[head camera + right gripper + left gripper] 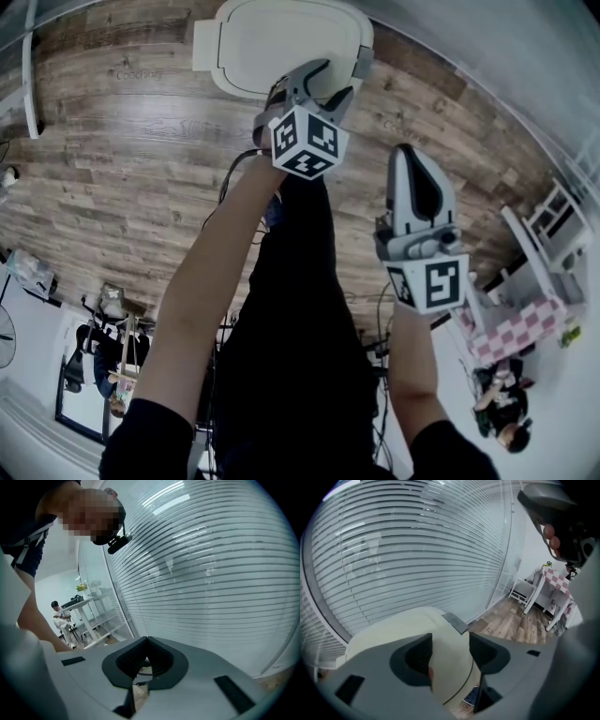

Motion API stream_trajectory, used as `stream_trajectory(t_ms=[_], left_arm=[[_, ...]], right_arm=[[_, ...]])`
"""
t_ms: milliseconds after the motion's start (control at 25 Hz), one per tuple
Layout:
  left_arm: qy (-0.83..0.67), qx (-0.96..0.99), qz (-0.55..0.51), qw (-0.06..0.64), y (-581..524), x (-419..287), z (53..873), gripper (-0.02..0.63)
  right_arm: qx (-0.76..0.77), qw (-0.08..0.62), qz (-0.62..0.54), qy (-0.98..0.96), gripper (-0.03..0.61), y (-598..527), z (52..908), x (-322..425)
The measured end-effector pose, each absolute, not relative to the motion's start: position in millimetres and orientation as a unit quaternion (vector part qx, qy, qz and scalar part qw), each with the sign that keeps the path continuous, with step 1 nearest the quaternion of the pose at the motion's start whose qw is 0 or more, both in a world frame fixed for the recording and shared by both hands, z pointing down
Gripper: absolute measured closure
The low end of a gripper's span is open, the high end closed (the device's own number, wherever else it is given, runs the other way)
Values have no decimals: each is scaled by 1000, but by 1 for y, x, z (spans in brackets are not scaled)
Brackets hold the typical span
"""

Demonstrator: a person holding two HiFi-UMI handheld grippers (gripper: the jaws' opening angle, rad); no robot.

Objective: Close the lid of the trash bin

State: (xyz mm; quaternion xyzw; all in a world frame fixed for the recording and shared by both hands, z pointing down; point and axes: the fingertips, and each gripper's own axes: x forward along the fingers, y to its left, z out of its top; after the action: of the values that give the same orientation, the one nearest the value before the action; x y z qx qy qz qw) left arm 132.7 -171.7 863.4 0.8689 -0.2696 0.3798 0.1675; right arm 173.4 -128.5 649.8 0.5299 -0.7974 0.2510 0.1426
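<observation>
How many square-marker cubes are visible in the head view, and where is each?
2. The first cube sits on the left gripper, by the trash bin lid; the second cube on the right gripper, lower and to the right. None looks hidden.

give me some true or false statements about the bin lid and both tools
1. The left tool has its jaws apart, with the cream-white plastic bin lid showing between them. True.
2. The right tool is clamped on that lid. False: its jaws are together on nothing, and it is held off to the side over the brown wood-plank floor.
3. Horizontal slatted blinds stand behind the bin. True.
4. The lid is bright red. False: it is cream-white, with a small grey tab at one edge.
</observation>
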Motion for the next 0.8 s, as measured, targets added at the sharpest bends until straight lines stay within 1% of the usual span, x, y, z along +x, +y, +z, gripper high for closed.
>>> stream_trajectory(t_ms=[160,440,640,720,800], left_arm=[[-267,862,398,163,-171,132,870,370],[-259,864,398,170,-171,137,865,370],[-254,884,388,58,-169,144,815,370],[-257,890,374,46,-166,147,792,370],[-261,898,349,52,-160,152,766,370]], right_arm=[[533,143,250,-796,574,-128,650,176],[534,144,254,-793,574,-128,652,179],[539,143,244,-794,574,-125,643,185],[540,140,239,-794,574,-125,638,188],[544,138,233,-794,574,-123,630,190]])
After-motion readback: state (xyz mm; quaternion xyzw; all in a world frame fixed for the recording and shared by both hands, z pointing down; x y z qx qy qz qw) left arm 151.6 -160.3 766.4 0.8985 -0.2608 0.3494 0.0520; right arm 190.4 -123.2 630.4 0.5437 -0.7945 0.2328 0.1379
